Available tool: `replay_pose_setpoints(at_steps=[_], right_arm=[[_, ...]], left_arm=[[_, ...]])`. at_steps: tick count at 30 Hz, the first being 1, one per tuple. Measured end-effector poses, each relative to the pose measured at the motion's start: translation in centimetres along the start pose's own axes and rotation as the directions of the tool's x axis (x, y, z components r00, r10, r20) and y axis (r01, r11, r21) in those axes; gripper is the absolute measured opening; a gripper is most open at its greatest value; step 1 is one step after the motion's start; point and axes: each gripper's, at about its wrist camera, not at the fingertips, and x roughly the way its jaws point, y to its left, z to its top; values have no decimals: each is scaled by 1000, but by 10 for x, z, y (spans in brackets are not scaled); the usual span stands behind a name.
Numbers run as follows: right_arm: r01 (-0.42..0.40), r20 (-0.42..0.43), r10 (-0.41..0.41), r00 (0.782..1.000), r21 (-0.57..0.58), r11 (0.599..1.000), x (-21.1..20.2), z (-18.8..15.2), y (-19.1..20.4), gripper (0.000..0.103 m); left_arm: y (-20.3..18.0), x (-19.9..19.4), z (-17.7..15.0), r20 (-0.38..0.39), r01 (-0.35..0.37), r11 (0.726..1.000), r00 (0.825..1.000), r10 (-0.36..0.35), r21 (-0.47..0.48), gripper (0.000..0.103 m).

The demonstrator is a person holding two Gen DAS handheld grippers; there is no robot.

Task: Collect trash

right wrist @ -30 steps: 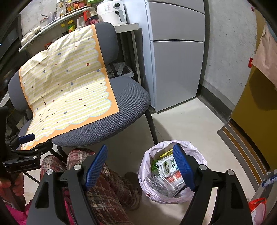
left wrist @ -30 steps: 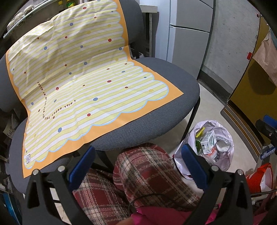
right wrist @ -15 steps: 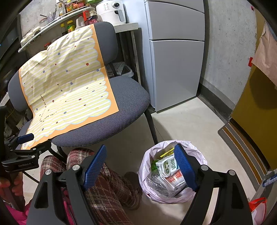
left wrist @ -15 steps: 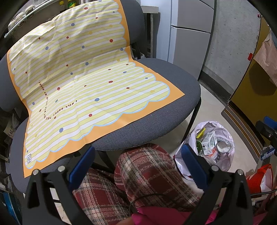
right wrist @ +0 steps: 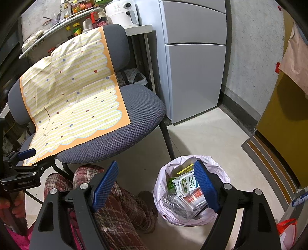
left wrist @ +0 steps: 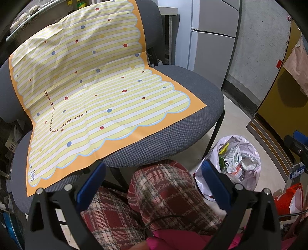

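Note:
A pale plastic trash bag [right wrist: 219, 173] stands open on the floor, holding a milk carton [right wrist: 185, 183], a red packet and clear wrappers. It also shows in the left wrist view [left wrist: 254, 153]. My right gripper [right wrist: 156, 189] is open and empty, above and just left of the bag. My left gripper [left wrist: 152, 180] is open and empty, held over the person's plaid-trousered knees [left wrist: 165, 190], in front of the grey chair [left wrist: 192, 123]. A yellow striped cloth [left wrist: 86, 92] lies spread over the chair's seat and back.
A white fridge [right wrist: 194, 57] stands behind the chair. A shelf with bottles [right wrist: 77, 28] and an air fryer [right wrist: 123, 11] is at the back. A striped doormat [right wrist: 269, 161] and a yellow door [right wrist: 284, 119] are on the right. A red bag [left wrist: 288, 200] sits at lower right.
Both grippers have shifted only slightly; the views have drifted a little. Both stay open and empty.

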Motion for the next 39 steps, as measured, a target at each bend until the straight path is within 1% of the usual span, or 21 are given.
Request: replay_pose_setpoints(at_steps=[6,9,11,39], right_arm=[[2,-3,-2,1000,4,1000,2,-1,-3,83],[2,0,-2,1000,4,1000,1,-1,-4,86],[7,1,-7,1000,7,1000,3,-1,-6,87],[15,-4,-15,1000,17,1000,3,-3,-1,87]], left_arm=[[1,0,0,1,2,1000,1000,-2,3,97],[2,0,0,1,3,1000,1000,-3,3,97],[2,1,0,1,4,1000,1000,-4,6,97],[4,1,0,1,6,1000,1000,-6,8,97]])
